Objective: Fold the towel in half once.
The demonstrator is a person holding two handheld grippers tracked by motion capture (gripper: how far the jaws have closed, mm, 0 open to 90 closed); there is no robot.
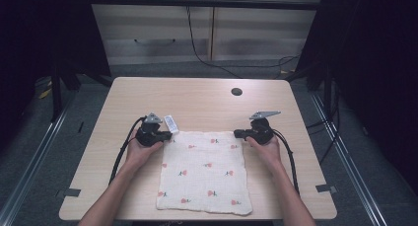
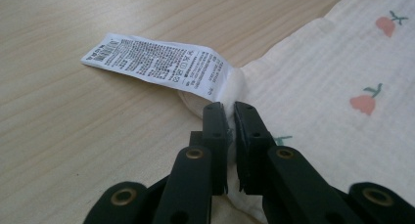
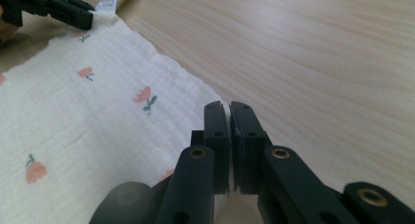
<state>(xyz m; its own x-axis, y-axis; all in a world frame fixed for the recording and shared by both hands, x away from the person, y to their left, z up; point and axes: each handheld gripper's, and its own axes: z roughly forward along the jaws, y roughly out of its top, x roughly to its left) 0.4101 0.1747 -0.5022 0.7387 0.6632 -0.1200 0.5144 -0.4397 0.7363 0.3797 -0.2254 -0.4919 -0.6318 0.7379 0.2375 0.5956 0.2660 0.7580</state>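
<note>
Cloth (image 1: 204, 171) lies flat on the worktop (image 1: 197, 95), near edge at the worktop's near side, spread toward the middle. Left gripper (image 1: 167, 135) jaws clenched on the far-left corner, right by the care label (image 2: 156, 62). Right gripper (image 1: 238, 133) jaws clamped on the far-right corner. Looks like the start of a fold: both far corners pinched. Next move likely calls for lifting both together and carrying them toward the near edge, keeping the hem taut and level
</note>
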